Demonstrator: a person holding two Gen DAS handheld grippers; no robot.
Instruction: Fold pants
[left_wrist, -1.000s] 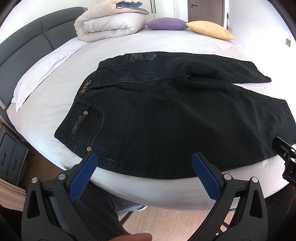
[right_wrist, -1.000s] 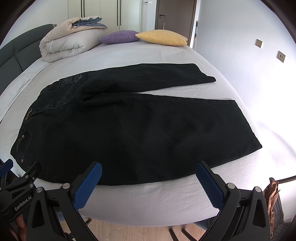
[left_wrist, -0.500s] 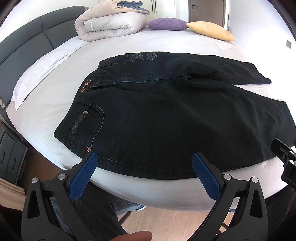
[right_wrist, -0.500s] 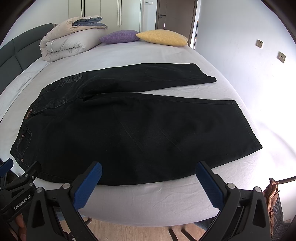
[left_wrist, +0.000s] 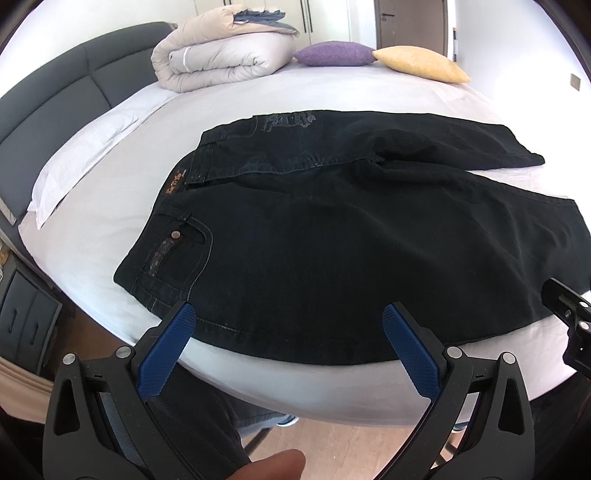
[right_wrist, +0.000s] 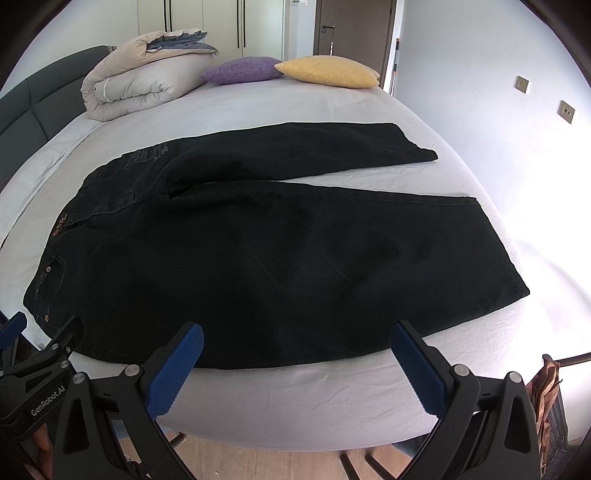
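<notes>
Black denim pants lie spread flat on the white-sheeted bed, waistband toward 9 o'clock in both views, legs running to 3 o'clock & parted in a narrow V w/ sheet showing between them. Near leg's long edge sits just beside the bed's front edge; far leg's hem ends short of the near leg's hem. In the left wrist view a copper rivet & front pocket show at approx 8 o'clock of the garment, a tan waist label above it. Left gripper hovers off the bed edge at 6 o'clock, blue-padded fingers spread wide, nothing between them, tips just over the pants' near edge, contact can't be told. Right gripper likewise at 6 o'clock in its own view, fingers wide apart & empty, aimed at mid-leg. Each gripper peeks into the other's view: right one at 3 o'clock of the left view, left one at 8 o'clock of the right view. At 12 o'clock on the bed: rolled beige duvet, purple cushion, yellow cushion touching it. Dark grey padded headboard at 10 o'clock.
</notes>
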